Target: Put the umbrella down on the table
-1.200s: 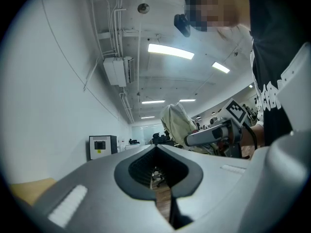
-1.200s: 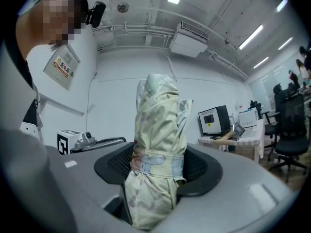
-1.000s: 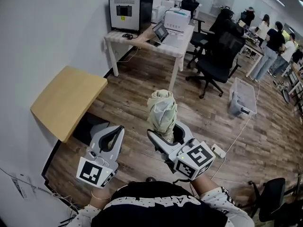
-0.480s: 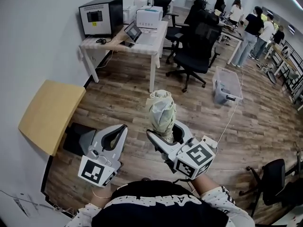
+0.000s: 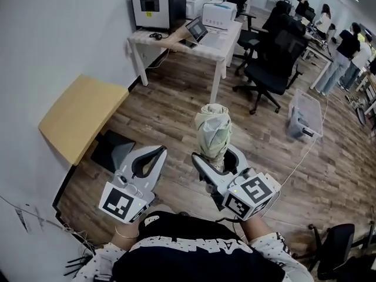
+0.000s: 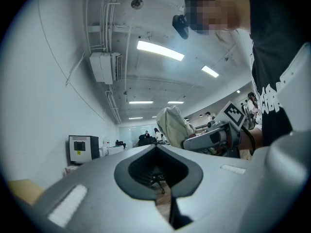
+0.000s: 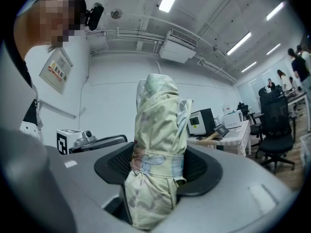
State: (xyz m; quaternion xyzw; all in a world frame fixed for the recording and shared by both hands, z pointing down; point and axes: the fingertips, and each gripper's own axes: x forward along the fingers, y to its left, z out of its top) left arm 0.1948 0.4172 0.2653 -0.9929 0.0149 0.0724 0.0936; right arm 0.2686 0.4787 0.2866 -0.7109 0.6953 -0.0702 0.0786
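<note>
Umbrella [image 5: 212, 131] nudged rightward — upright, clamped between right gripper [image 5: 216, 155] fingers [image 5: 202, 168]

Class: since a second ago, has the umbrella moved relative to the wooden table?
Yes, slightly: the umbrella, in the right claw, has drifted right, away from the wooden table.

Folded pale-green umbrella [image 5: 212, 135], strapped shut, upright, off table [image 5: 82, 115]
</note>
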